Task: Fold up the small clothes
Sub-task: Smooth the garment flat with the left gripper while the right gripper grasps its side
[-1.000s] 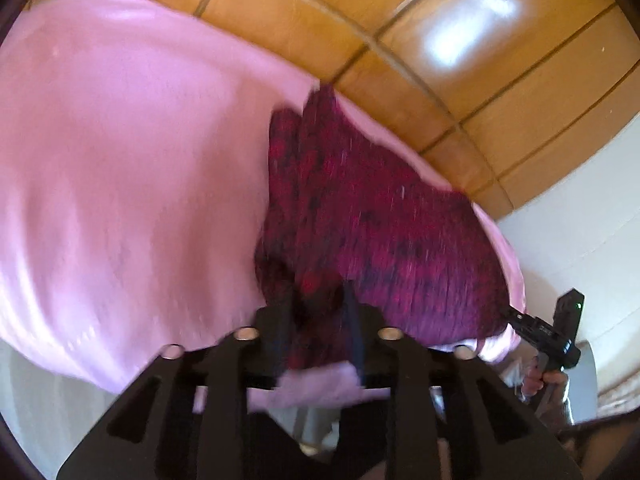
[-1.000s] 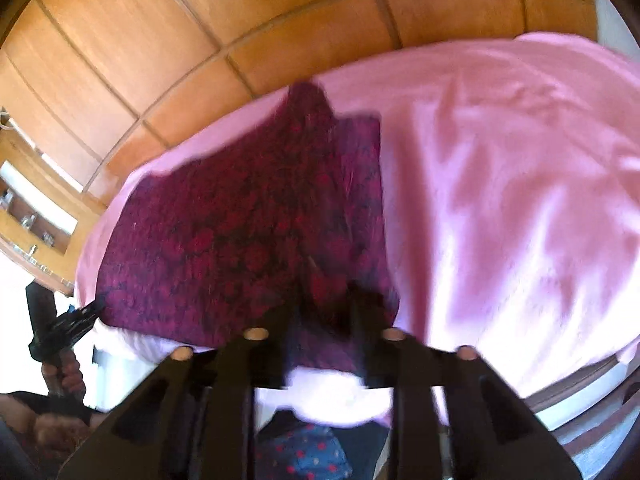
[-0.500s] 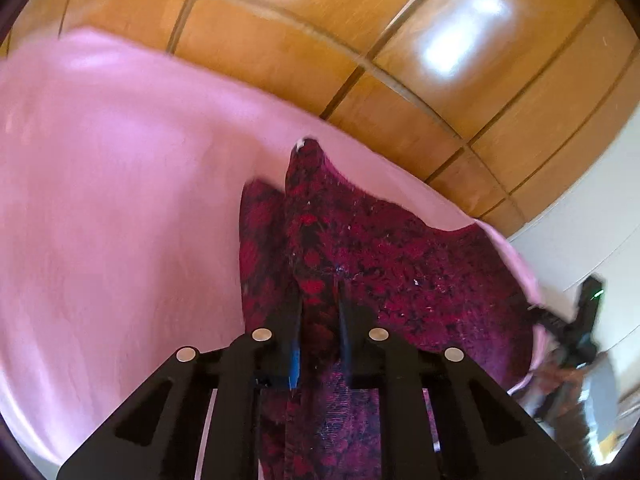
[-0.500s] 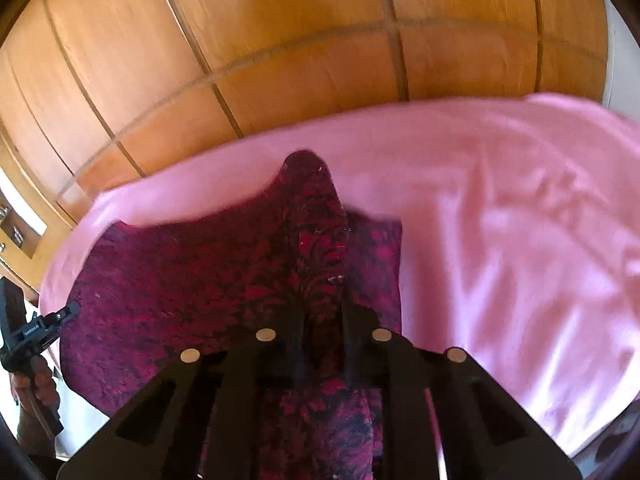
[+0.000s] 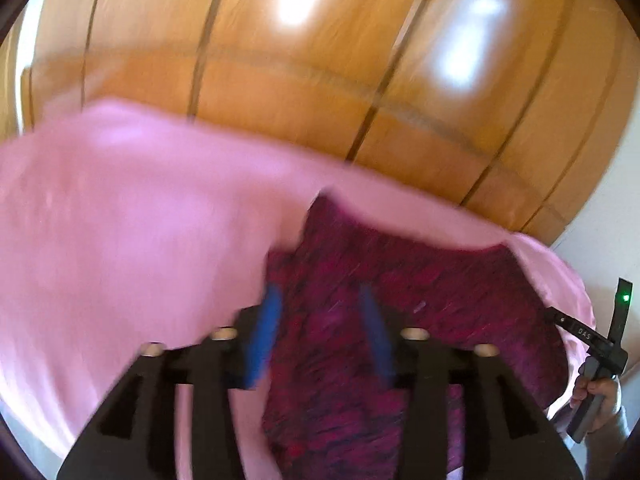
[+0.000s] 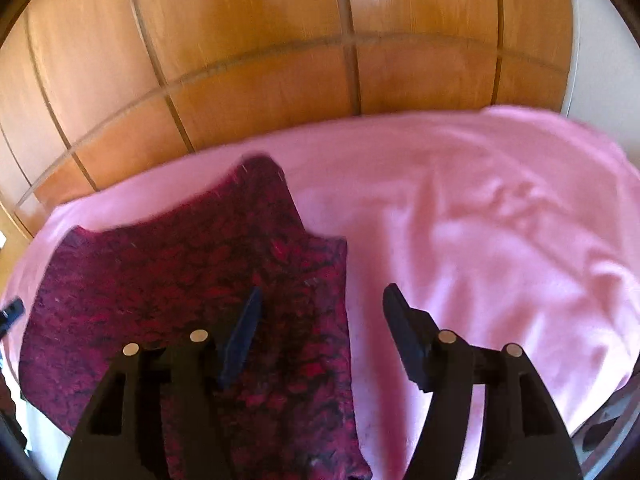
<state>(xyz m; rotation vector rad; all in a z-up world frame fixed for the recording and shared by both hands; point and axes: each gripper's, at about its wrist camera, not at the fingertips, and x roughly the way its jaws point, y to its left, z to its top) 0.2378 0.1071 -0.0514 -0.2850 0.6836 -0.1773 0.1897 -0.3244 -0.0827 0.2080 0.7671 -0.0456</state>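
A dark red and black patterned garment (image 5: 420,320) lies spread on a pink sheet (image 5: 120,240). In the left wrist view my left gripper (image 5: 320,304) is open above its left edge, blue pads (image 5: 266,328) apart, holding nothing. In the right wrist view the same garment (image 6: 168,280) lies at the left on the pink sheet (image 6: 480,240). My right gripper (image 6: 322,300) is open over its right edge, empty. The right gripper also shows at the far right of the left wrist view (image 5: 600,348), held by a hand.
A wooden panelled wall (image 6: 280,40) runs behind the bed, also in the left wrist view (image 5: 360,60). A white wall (image 5: 612,220) stands at the right. The sheet's edges drop off at the near side in both views.
Both grippers were shut on the garment's near edge and carried it forward. Both have now opened and let it go, and it lies on the sheet.
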